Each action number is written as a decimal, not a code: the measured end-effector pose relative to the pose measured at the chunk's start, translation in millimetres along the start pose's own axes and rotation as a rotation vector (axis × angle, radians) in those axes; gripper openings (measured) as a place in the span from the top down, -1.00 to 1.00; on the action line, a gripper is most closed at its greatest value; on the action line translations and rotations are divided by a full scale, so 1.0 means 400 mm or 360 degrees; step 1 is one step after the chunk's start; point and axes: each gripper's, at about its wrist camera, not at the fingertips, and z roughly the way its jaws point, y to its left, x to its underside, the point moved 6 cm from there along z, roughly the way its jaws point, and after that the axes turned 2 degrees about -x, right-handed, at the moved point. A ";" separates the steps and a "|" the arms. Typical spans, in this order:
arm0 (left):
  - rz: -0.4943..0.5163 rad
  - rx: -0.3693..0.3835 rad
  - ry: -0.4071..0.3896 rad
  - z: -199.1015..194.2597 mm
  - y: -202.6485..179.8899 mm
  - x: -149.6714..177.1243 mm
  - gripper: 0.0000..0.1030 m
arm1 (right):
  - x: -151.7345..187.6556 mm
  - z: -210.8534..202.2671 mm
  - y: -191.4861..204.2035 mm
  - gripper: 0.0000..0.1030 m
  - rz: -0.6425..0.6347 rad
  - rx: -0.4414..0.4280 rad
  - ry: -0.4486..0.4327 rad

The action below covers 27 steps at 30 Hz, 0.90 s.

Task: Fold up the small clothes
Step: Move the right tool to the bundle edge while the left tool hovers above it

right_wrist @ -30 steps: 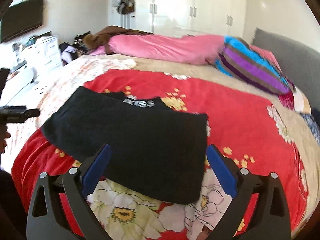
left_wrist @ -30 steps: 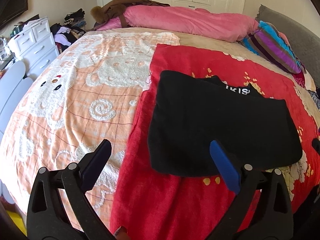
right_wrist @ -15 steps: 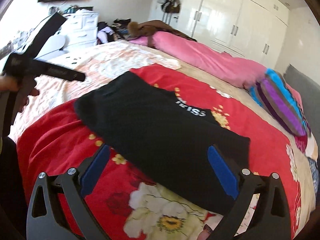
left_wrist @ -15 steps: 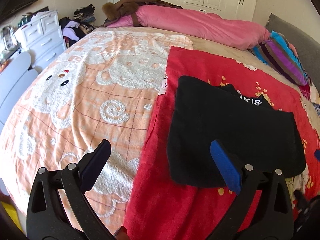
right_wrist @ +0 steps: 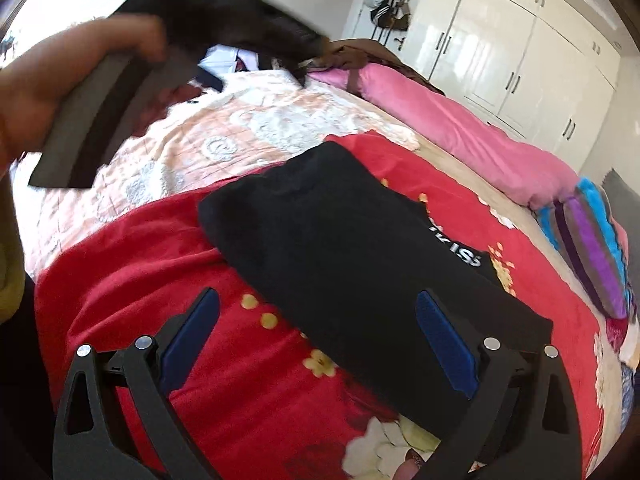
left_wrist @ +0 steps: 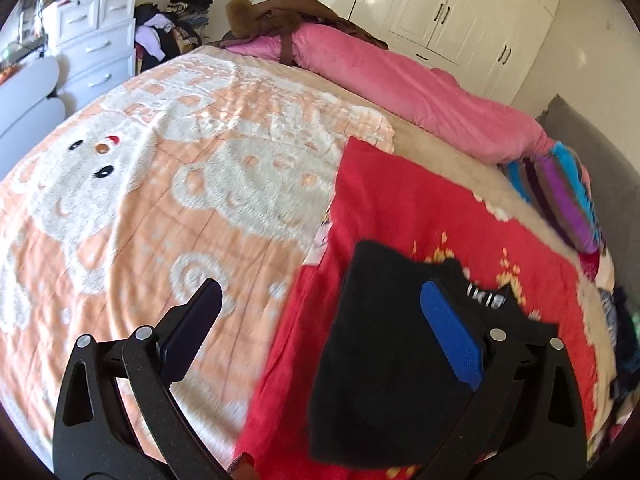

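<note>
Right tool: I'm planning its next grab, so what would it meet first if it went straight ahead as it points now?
Probably the black folded garment, which lies on the red floral blanket between the open right tool's fingers. Depth is unclear; it might touch the blanket first.

both wrist views above bed, sharing black garment

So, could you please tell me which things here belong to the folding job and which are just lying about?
Belongs to the job:
- folded black garment with white lettering
- left gripper, open
- right gripper, open

Just lying about:
- long pink bolster pillow
- striped purple and blue cushion
- brown coat
- white drawer unit
</note>
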 end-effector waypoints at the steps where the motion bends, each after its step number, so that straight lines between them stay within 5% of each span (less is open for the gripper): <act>1: -0.0018 0.0027 0.0005 0.014 -0.004 -0.007 -0.78 | -0.001 0.010 0.008 -0.90 -0.0013 -0.0008 0.0004; 8: -0.0012 0.0116 0.0117 0.113 -0.008 0.011 -0.43 | -0.018 0.104 0.070 -0.89 -0.0137 -0.0055 0.0040; 17: -0.0111 0.0198 0.0248 0.199 0.020 0.025 -0.43 | -0.030 0.214 0.105 -0.85 -0.0344 0.0099 0.0048; 23: -0.0121 0.0329 0.0309 0.231 -0.036 0.037 -0.45 | -0.042 0.241 0.023 0.60 -0.0170 0.0077 0.0080; 27: -0.0157 0.0378 0.0352 0.256 -0.057 0.041 -0.45 | -0.052 0.184 -0.037 0.74 -0.0029 0.0013 -0.0046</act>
